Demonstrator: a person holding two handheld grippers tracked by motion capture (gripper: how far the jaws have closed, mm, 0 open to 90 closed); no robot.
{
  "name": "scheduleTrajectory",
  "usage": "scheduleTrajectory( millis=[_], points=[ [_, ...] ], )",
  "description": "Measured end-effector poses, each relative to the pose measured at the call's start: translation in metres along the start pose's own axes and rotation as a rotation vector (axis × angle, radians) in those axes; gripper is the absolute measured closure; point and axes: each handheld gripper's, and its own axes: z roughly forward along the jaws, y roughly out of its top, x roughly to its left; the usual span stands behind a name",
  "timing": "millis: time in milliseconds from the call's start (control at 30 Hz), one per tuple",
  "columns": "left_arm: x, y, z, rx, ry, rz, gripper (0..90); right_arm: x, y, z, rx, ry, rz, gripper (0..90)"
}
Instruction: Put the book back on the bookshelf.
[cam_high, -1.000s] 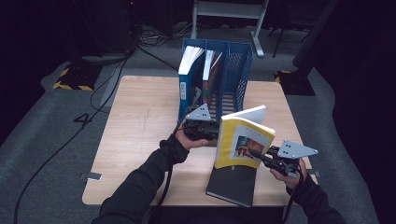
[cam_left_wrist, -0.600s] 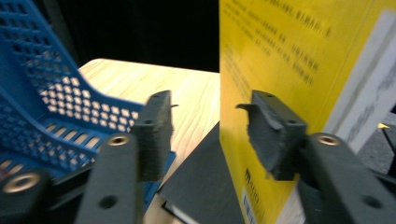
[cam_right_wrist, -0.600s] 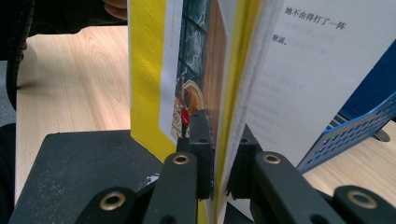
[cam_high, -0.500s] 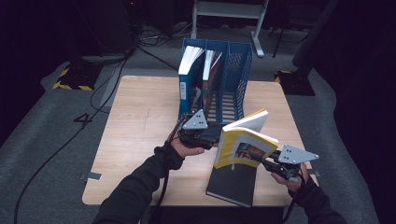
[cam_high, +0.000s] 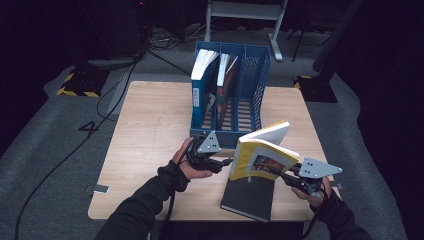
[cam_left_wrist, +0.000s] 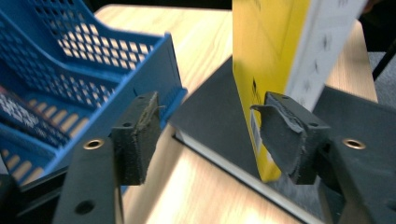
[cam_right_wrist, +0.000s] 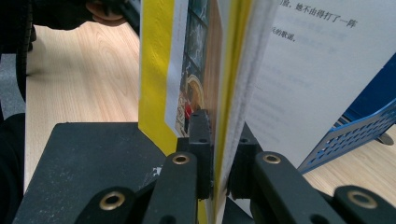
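Yellow book (cam_high: 260, 160) pinched in my right hand-held gripper (cam_high: 286, 176), held up over the worktop (cam_high: 150, 130).
Right jaws are pressed together on its cover near the bottom edge; it stands tilted, pages fanning, above a black book (cam_high: 248, 197) lying flat. My left hand-held gripper (cam_high: 226, 162) is spread wide, one pad (cam_left_wrist: 286, 133) just beside the yellow spine, the other near the blue file rack (cam_high: 231, 95), which holds upright books.

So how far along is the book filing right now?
Done: two books stand in the blue rack. In hand: the right gripper pinches the yellow book; the left gripper is open beside it. Left: that book, then probably the black one flat on the table.
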Motion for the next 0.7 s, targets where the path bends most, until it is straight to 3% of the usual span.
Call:
scheduleTrajectory(
  millis=[67,200,433,600,633,700],
  points=[
    [-0.002,-0.005,-0.001,0.022,-0.004,0.004,34.9,0.0,0.0,0.0,-0.001,0.001,-0.003,83.2],
    [-0.009,-0.012,-0.001,0.019,-0.055,-0.004,32.1,0.001,0.0,0.0,0.001,0.002,-0.012,82.7],
    [-0.02,-0.007,0.023,-0.038,-0.147,-0.05,31.0,0.002,0.0,-0.001,0.011,0.018,-0.024,80.9],
    [-0.02,0.0,0.04,-0.084,-0.173,-0.05,36.7,0.002,0.0,-0.002,0.015,0.027,-0.024,78.9],
    [-0.019,0.001,0.044,-0.094,-0.168,-0.042,43.5,0.002,0.0,-0.002,0.021,0.031,-0.025,78.5],
    [-0.017,0.003,0.046,-0.114,-0.174,-0.049,46.2,0.002,0.0,-0.003,0.022,0.03,-0.025,76.8]
  ],
)
